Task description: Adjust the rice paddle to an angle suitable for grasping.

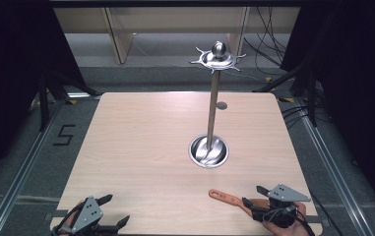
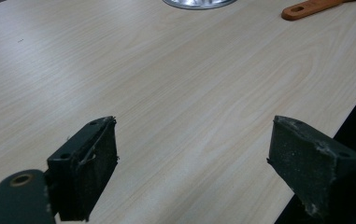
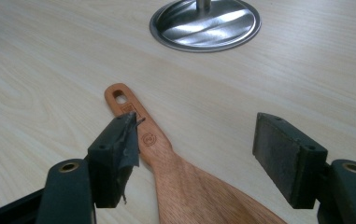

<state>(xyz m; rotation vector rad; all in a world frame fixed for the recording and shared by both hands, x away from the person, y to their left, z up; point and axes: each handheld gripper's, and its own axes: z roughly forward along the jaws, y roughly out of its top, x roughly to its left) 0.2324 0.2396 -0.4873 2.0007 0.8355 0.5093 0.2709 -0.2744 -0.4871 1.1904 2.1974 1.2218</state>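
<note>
Wooden spatula (image 3: 175,172) between open jaws

Between your right tool's (image 3: 194,156) black pads lies a reddish-brown wooden spatula (image 3: 166,158) with fine grain. Ahead of it the stand (image 3: 206,23) shines silver with swirled reflections. Under your left tool (image 2: 194,161), the tabletop (image 2: 166,84) is pale, wavy-grained wood.

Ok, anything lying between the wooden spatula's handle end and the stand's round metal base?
Nothing: bare tabletop separates the wooden spatula handle from the stand's metal base, clearest in the right gripper view.
</note>
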